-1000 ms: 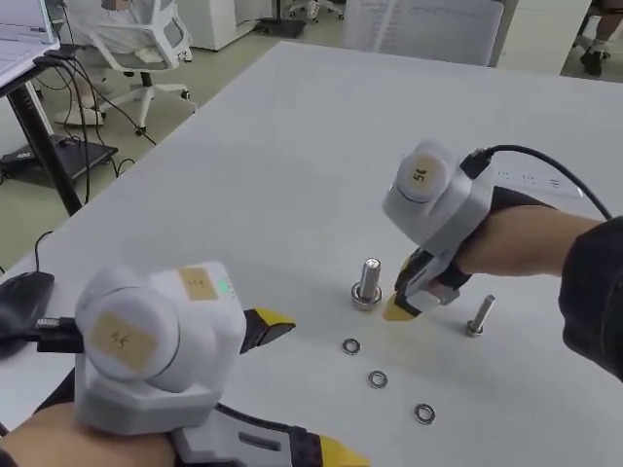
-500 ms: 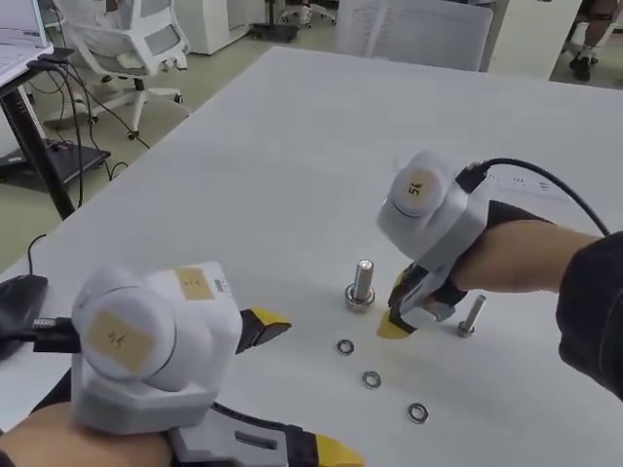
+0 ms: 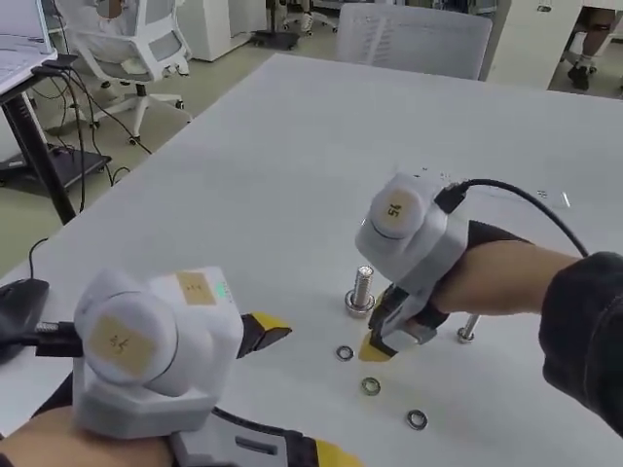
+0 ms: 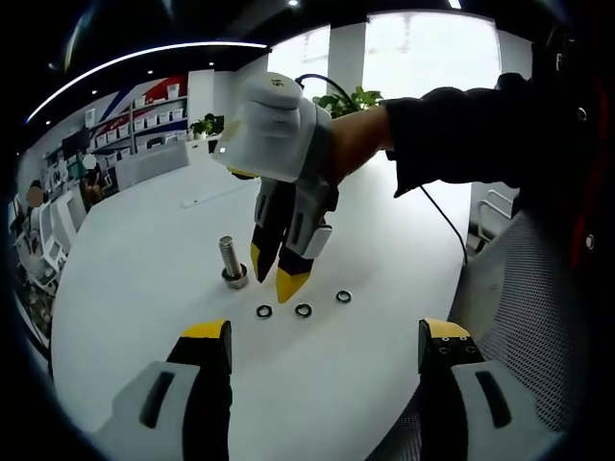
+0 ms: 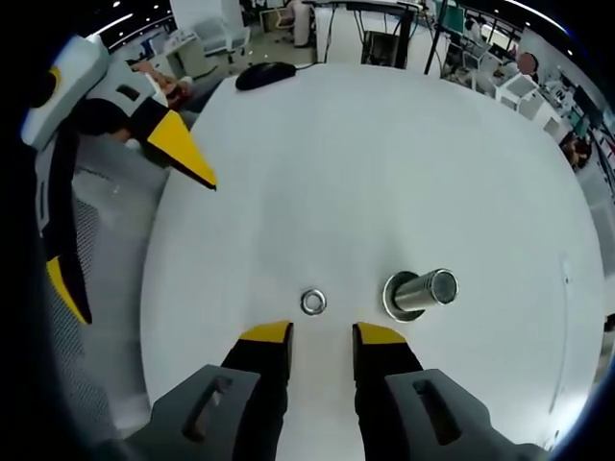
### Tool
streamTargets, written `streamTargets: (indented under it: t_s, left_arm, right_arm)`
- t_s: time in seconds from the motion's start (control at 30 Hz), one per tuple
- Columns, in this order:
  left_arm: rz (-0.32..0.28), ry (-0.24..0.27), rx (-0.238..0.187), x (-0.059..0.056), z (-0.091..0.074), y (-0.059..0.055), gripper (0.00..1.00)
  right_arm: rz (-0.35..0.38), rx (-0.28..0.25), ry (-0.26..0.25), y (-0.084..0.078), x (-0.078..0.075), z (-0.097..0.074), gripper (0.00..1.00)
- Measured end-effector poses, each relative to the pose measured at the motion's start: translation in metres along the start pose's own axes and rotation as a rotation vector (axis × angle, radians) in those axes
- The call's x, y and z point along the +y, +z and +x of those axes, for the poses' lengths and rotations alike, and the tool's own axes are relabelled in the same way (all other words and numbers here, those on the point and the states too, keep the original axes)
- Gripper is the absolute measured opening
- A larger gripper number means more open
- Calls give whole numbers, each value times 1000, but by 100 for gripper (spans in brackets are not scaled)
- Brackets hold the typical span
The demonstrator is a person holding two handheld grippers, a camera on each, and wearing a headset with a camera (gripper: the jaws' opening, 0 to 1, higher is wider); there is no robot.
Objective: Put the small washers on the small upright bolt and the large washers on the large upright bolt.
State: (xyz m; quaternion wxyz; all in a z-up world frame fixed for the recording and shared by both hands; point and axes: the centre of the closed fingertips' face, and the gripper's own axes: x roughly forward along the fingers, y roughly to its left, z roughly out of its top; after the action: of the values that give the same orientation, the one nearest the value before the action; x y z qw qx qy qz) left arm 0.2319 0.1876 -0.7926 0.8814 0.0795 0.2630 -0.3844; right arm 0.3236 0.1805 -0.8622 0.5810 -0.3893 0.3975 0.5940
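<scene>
Since the earlier frames the right gripper [image 3: 375, 348] has been brought down and toward the lower left of the head view. It has gone from just beside the base of the large upright bolt [image 3: 362, 290] to a spot over the nearest washer [image 3: 345, 353]. Its jaws are held narrow, with a slim gap and nothing between them. In the right gripper view that washer is seen just above the jaw tips, apart from them, with the large bolt to its right. A ring is already seated at the foot of that bolt.

Two further washers [image 3: 371, 386] [image 3: 417, 419] are laid in a line running toward the lower right on the white table [image 3: 292, 175]. The small upright bolt [image 3: 468, 331] is partly hidden behind the hand at centre right. Whether the loose washers are small or large cannot be told with certainty.

The left gripper [image 4: 325, 336] is kept at the lower left of the head view, its jaws spread wide and empty.

The washer is judged to be light, stiff, thin steel lying flat, and likely to skate on the smooth top. It is best taken across its outer edge, with the tips pressed to the table on either side. The bore should be kept free for threading over the bolt.
</scene>
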Motion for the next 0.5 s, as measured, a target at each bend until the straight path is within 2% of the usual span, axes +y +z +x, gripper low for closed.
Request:
streamTargets:
  t_s: [0.3, 0.5]
  left_arm:
    - [-2, -1, -4, 0, 0, 0, 79]
    - [-5, 0, -6, 0, -1, 0, 79]
  right_arm:
    - [-21, -11, 7, 8, 6, 10, 24]
    - [-29, 0, 9, 8, 8, 16, 24]
